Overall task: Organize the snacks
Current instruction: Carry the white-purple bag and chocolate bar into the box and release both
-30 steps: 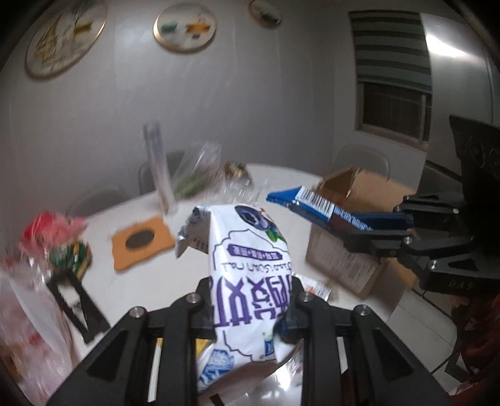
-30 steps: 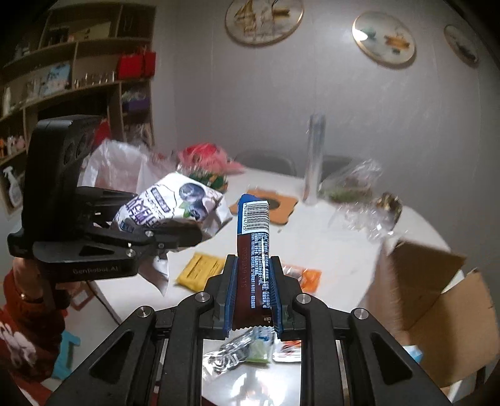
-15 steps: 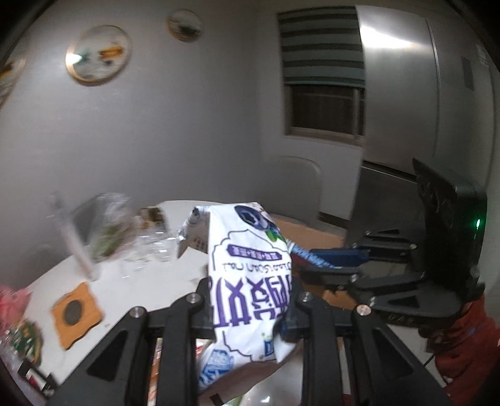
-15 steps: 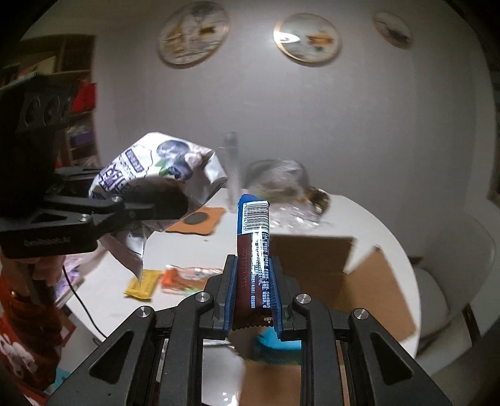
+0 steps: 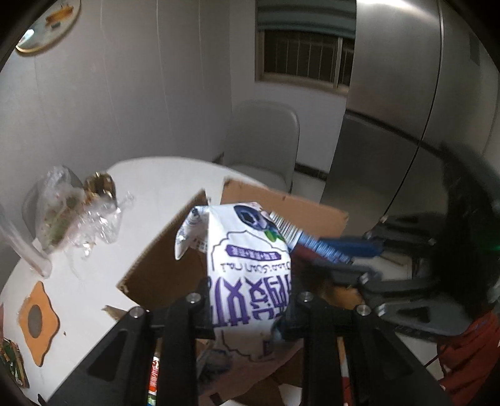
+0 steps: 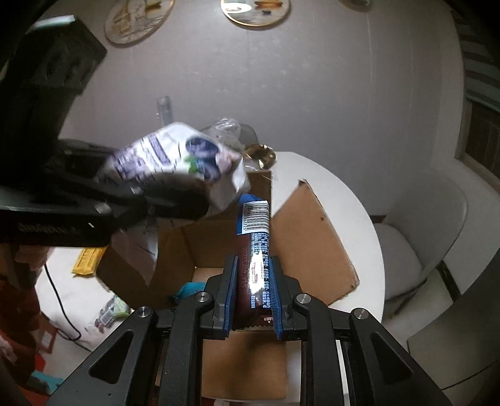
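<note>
Two snacks are now up over the open cardboard box (image 6: 306, 231): our left fingers (image 5: 250, 307) are squeezed tight on the white and purple bag (image 5: 250, 268), and our right fingers (image 6: 252, 290) are squeezed tight on the blue and brown bar (image 6: 254, 246). A second ago we held both over the white desk (image 5: 150, 184) with the box off to one side, so we have swung across. We think dropping them in comes next.

A round white table (image 5: 162, 178) stands by a pale wall hung with decorative plates (image 6: 256, 11). A white chair (image 5: 262, 140) sits below a barred window (image 5: 304, 53), beside a steel refrigerator (image 5: 406, 103).
</note>
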`<state>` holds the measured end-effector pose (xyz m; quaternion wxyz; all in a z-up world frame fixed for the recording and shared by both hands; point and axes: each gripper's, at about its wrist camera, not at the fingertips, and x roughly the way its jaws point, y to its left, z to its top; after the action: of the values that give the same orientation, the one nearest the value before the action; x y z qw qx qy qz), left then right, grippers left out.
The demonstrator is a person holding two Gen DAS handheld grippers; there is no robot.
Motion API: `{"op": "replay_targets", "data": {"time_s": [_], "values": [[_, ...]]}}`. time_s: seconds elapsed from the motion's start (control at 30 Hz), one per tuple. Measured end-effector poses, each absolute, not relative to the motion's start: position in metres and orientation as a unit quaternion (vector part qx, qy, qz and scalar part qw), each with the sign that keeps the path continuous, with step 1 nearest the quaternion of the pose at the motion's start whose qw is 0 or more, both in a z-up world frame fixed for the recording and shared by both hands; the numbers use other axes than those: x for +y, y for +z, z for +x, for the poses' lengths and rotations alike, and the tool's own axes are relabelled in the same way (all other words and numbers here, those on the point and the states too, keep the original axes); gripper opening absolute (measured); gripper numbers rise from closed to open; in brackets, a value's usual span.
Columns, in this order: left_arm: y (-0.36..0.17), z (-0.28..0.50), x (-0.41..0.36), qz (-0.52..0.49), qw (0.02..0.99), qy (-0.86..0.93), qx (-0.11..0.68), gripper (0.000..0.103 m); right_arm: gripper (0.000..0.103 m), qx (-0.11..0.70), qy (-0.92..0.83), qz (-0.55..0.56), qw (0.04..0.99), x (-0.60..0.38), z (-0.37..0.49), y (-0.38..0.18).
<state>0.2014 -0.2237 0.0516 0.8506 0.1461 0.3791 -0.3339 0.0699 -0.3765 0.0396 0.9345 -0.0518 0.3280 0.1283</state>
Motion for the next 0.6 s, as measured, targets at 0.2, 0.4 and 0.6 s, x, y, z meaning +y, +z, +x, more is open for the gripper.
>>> {"op": "replay_targets", "data": {"time_s": [0.2,0.4,0.6], "values": [[0.024,0.213,-0.231,0.172,0.834,-0.325,0.411,0.023,0.015,0.330,0.122,-0.038,0.935,-0.390,0.078,0.041],[0.008,0.220,-0.242,0.198,0.817,-0.324,0.433,0.024,0.015,0.334,0.136,-0.026,0.932,-0.390,0.087,0.046],[-0.005,0.227,-0.244,0.220,0.810,-0.317,0.441,0.030,0.015,0.350,0.148,-0.017,0.925,-0.389,0.094,0.040]]}}
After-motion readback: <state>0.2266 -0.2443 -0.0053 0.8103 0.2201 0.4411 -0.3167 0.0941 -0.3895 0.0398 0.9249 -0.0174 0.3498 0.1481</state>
